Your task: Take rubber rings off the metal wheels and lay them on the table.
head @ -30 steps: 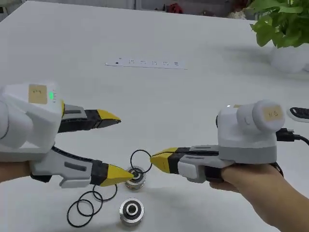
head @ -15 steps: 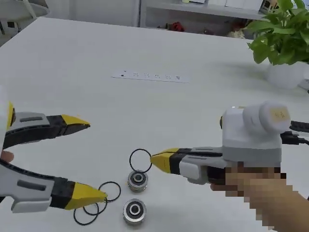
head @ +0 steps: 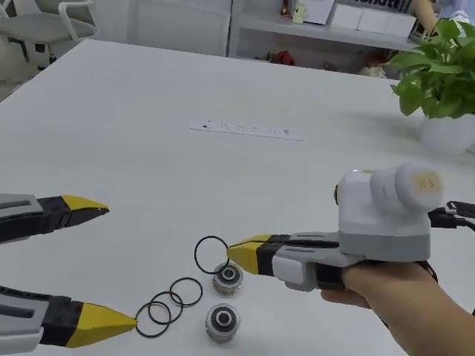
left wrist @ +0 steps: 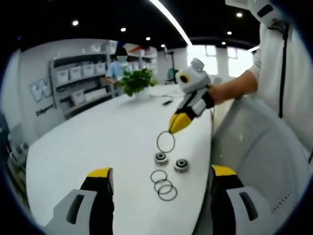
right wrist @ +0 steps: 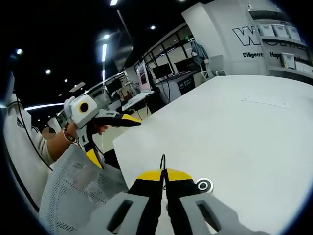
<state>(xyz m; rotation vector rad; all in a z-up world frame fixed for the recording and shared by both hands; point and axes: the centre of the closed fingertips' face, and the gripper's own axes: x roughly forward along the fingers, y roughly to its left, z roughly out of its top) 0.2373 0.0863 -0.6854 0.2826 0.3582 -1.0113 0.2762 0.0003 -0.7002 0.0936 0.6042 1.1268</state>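
Observation:
Two metal wheels (head: 228,276) (head: 223,320) sit on the white table (head: 148,148). My right gripper (head: 234,252) is shut on a black rubber ring (head: 211,256), which hangs just above and left of the farther wheel. Three loose rings (head: 185,291) (head: 159,305) (head: 152,324) lie overlapping to the left of the wheels. My left gripper (head: 111,267) is open, empty, well left of them. In the left gripper view the right gripper (left wrist: 177,125) holds the ring (left wrist: 166,142) above the wheels (left wrist: 160,158) (left wrist: 181,165). In the right gripper view the ring (right wrist: 163,161) stands edge-on between my shut jaws.
A flush socket strip (head: 245,130) lies mid-table. A potted plant (head: 445,81) stands at the far right, with a black cable (head: 456,211) near the right edge. Chairs and shelves stand beyond the table.
My left gripper has drawn back to the left, away from the farther wheel, still open. The right gripper keeps the ring by the wheel. The head camera has tilted up.

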